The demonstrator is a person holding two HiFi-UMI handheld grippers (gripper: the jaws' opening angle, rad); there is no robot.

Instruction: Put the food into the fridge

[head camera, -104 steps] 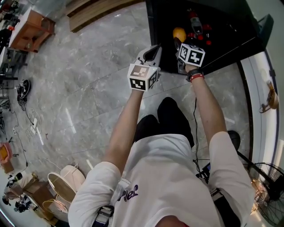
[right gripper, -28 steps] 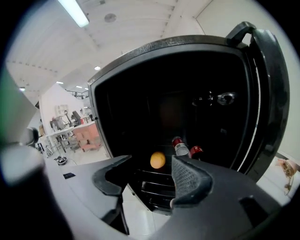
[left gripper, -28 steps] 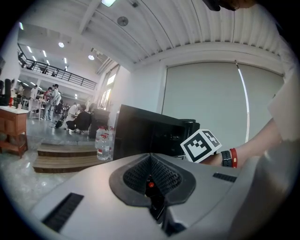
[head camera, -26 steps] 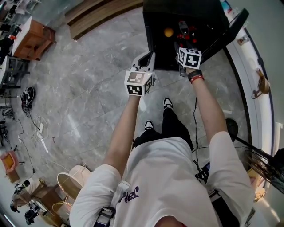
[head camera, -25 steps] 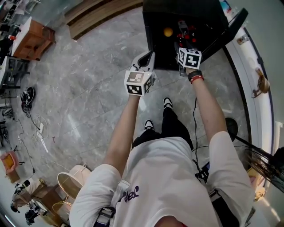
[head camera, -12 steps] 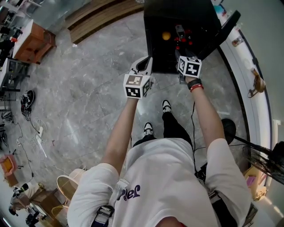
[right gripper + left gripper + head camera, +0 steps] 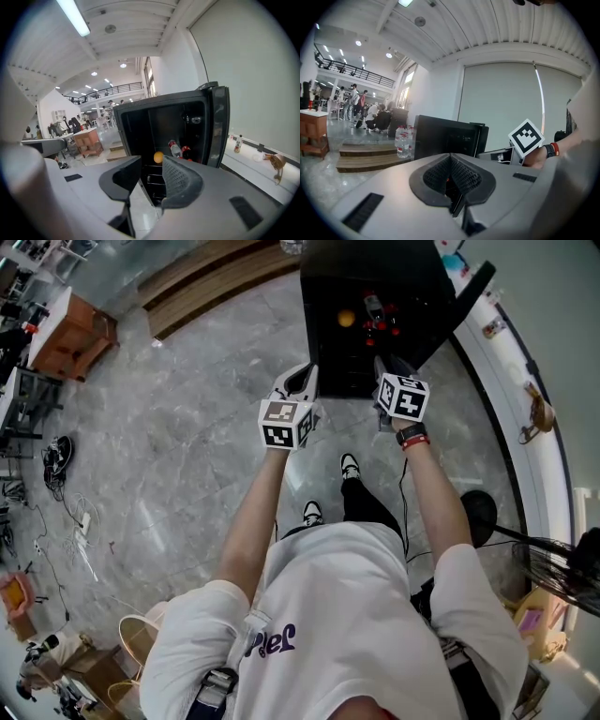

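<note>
Both empty, the left gripper [image 7: 451,165] is hanging clenched and the right gripper [image 7: 151,169] is just closing its parted jaws, while the orange [image 7: 346,319] is sitting inside the fridge [image 7: 326,348], risking rolling out if bumped.

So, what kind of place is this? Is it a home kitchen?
Probably not a home: it looks like a large lab or workshop hall. The small black fridge stands open on a wide grey stone floor, loose cables lie on it, and a railed upper gallery runs behind.
</note>
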